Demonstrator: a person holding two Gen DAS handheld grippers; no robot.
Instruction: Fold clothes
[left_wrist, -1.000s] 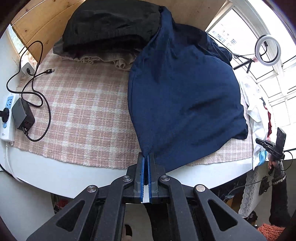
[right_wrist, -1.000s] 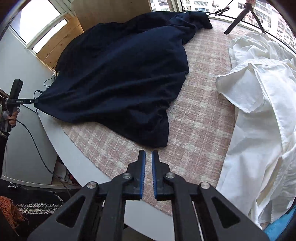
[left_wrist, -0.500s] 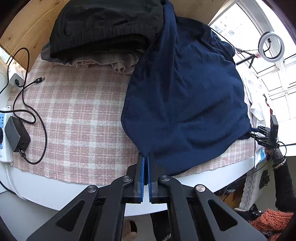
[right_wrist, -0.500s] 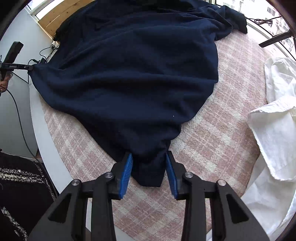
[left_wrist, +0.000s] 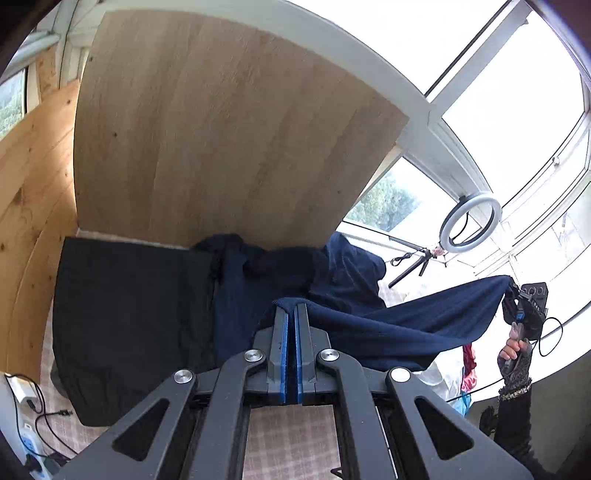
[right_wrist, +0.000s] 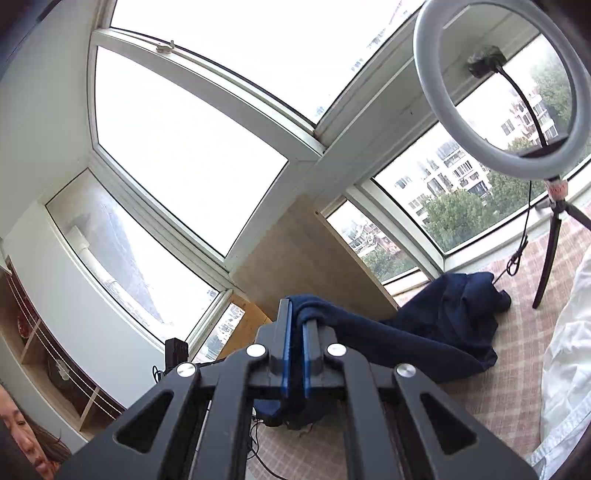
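Left gripper: jaws closed, pinching one edge of the navy garment. Right gripper: jaws clamped on a bunched corner of the same garment. Cloth hangs stretched between the two, above the checked tablecloth; its far end trails on the table by the ring light. Black clothes lie far left, white shirt right.
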